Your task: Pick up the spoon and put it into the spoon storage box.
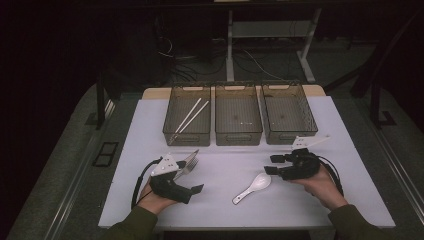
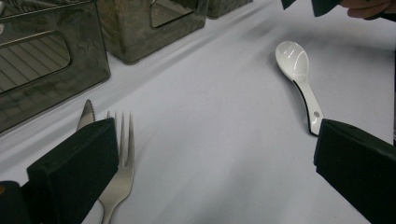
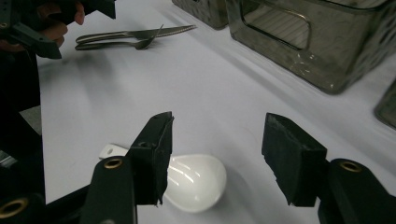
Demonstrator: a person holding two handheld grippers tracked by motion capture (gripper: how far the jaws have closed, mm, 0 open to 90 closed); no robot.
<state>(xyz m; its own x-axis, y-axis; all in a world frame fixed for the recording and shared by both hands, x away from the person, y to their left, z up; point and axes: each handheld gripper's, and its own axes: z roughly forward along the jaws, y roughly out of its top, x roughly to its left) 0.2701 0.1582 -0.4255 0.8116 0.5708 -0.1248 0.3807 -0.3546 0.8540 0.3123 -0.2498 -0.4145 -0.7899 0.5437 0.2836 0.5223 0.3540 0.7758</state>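
Left gripper [image 1: 192, 176]: jaws spread wide, empty, beside fork [image 2: 119, 172] and knife [image 2: 86, 115].
Right gripper [image 3: 215, 154]: jaws part-spread over the spoon [image 3: 194, 181] bowl, pads clear of it.

White table [image 1: 350, 200]: three bins [image 1: 238, 114], fork [image 1: 192, 165], knife [image 1: 186, 160], spoon [image 1: 252, 188].
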